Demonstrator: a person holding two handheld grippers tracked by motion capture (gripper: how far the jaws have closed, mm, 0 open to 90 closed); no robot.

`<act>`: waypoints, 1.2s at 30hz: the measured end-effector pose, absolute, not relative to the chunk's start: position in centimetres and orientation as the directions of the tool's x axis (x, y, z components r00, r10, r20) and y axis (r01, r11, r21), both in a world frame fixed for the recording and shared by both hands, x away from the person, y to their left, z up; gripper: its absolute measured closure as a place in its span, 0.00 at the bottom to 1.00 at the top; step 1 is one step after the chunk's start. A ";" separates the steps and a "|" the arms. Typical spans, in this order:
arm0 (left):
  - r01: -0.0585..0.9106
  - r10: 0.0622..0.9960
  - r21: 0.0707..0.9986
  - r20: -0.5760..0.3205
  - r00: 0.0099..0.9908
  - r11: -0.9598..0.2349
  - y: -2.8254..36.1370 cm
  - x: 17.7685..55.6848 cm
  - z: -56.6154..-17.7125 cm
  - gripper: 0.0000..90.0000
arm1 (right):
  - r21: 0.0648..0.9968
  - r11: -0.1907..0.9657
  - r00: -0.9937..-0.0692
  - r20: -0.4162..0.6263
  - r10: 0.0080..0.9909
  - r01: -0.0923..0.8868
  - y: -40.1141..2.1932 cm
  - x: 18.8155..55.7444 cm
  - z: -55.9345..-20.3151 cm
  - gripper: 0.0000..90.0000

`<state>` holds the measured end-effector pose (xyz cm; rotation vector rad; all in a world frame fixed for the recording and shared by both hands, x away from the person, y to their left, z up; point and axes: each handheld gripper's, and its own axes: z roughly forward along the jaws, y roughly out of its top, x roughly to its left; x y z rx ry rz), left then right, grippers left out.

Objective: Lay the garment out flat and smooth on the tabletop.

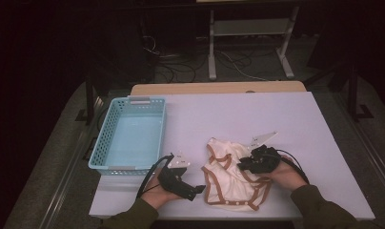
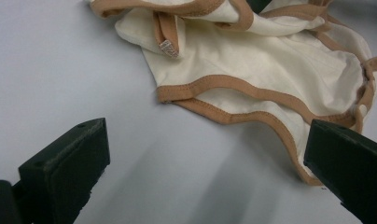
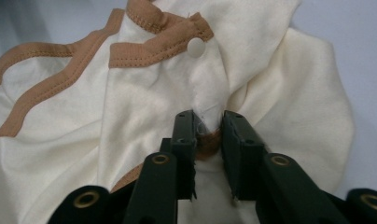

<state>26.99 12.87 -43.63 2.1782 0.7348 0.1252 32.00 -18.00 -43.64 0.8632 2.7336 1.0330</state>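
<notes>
Right gripper view: right gripper (image 3: 209, 133) pinches fold of cream garment (image 3: 144, 112), jaws nearly together, tan trim and fabric bunched between pads; white snap button (image 3: 195, 47) just beyond jaw tips. High view: garment (image 1: 228, 174) lies crumpled near front edge of table (image 1: 257, 114), right of centre. Left gripper (image 1: 193, 187) rests on table just beside garment's left side, not touching. Left gripper view: jaws wide apart, nothing between them. Blue basket (image 1: 101, 143) at left edge, apart from garment.
</notes>
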 end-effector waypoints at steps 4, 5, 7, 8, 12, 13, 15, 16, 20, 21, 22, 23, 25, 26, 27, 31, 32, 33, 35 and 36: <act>0.464 0.544 0.732 -0.152 0.825 -0.500 12.8 27.0 -43.7 0.00 | 0.632 0.613 -0.836 0.105 0.539 0.474 -18.1 32.0 -43.6 0.87; 0.458 0.538 0.728 -0.146 0.830 -0.509 12.9 27.0 -43.6 0.00 | 0.634 0.615 -0.837 0.098 0.538 0.470 -18.0 31.9 -43.5 0.88; 0.454 0.535 0.725 -0.140 0.833 -0.518 13.0 27.1 -43.6 0.00 | 0.638 0.616 -0.840 0.089 0.536 0.461 -18.0 31.9 -43.4 0.88; 0.464 0.544 0.732 -0.152 0.825 -0.499 12.8 27.0 -43.6 0.00 | 0.638 0.616 -0.840 0.089 0.536 0.461 -18.0 31.9 -43.4 0.88; 0.462 0.544 0.733 -0.150 0.826 -0.499 12.9 27.0 -43.6 0.00 | 0.648 0.610 -0.839 0.086 0.537 0.457 -18.1 31.7 -43.0 0.88; 0.461 0.543 0.733 -0.149 0.826 -0.500 12.9 27.0 -43.6 0.00 | 0.659 0.603 -0.839 0.082 0.538 0.450 -18.2 31.7 -42.7 0.88; 0.456 0.539 0.731 -0.144 0.830 -0.508 13.0 27.0 -43.6 0.00 | 0.669 0.592 -0.836 0.081 0.543 0.450 -18.3 31.6 -42.3 0.88; 0.456 0.539 0.731 -0.144 0.830 -0.508 13.0 27.0 -43.6 0.00 | 0.674 0.589 -0.836 0.077 0.544 0.446 -18.3 31.6 -42.2 0.88; 0.457 0.543 0.735 -0.145 0.827 -0.500 12.9 27.0 -43.6 0.00 | 0.689 0.573 -0.829 0.074 0.554 0.444 -18.7 31.6 -41.6 0.88; 0.458 0.542 0.735 -0.146 0.827 -0.500 12.9 27.0 -43.6 0.00 | 0.692 0.571 -0.829 0.072 0.555 0.442 -18.8 31.6 -41.5 0.88; 0.458 0.542 0.735 -0.146 0.827 -0.500 12.9 27.0 -43.6 0.00 | 0.697 0.564 -0.826 0.071 0.560 0.442 -18.8 31.6 -41.4 0.88; 0.456 0.541 0.734 -0.145 0.828 -0.503 12.9 27.0 -43.6 0.00 | 0.701 0.559 -0.824 0.072 0.563 0.443 -18.9 31.7 -41.3 0.88; 0.456 0.541 0.734 -0.145 0.829 -0.503 12.9 27.0 -43.6 0.00 | 0.705 0.553 -0.820 0.070 0.568 0.443 -19.1 31.7 -41.1 0.89; 0.457 0.542 0.733 -0.145 0.828 -0.504 12.9 27.0 -43.6 0.00 | 0.710 0.549 -0.818 0.066 0.571 0.441 -19.1 31.8 -41.0 0.89; 0.458 0.542 0.733 -0.145 0.828 -0.503 12.9 27.0 -43.6 0.00 | 0.712 0.546 -0.817 0.066 0.573 0.440 -19.3 31.8 -40.9 0.89; 0.457 0.542 0.733 -0.144 0.828 -0.504 12.9 27.1 -43.6 0.00 | 0.724 0.530 -0.805 0.061 0.590 0.443 -19.6 31.9 -40.6 0.89; 0.457 0.542 0.733 -0.144 0.828 -0.504 12.9 27.1 -43.6 0.00 | 0.727 0.528 -0.805 0.057 0.591 0.439 -19.7 32.0 -40.5 0.89; 0.457 0.541 0.735 -0.146 0.828 -0.501 12.9 27.1 -43.7 0.00 | 0.729 0.527 -0.802 0.051 0.596 0.438 -19.8 32.0 -40.5 0.89; 0.458 0.541 0.734 -0.147 0.828 -0.501 12.9 27.1 -43.7 0.00 | 0.731 0.521 -0.795 0.049 0.604 0.441 -19.9 32.2 -40.4 0.89; 0.458 0.541 0.734 -0.146 0.828 -0.502 12.9 27.1 -43.7 0.00 | 0.734 0.518 -0.792 0.044 0.609 0.439 -20.0 32.2 -40.3 0.89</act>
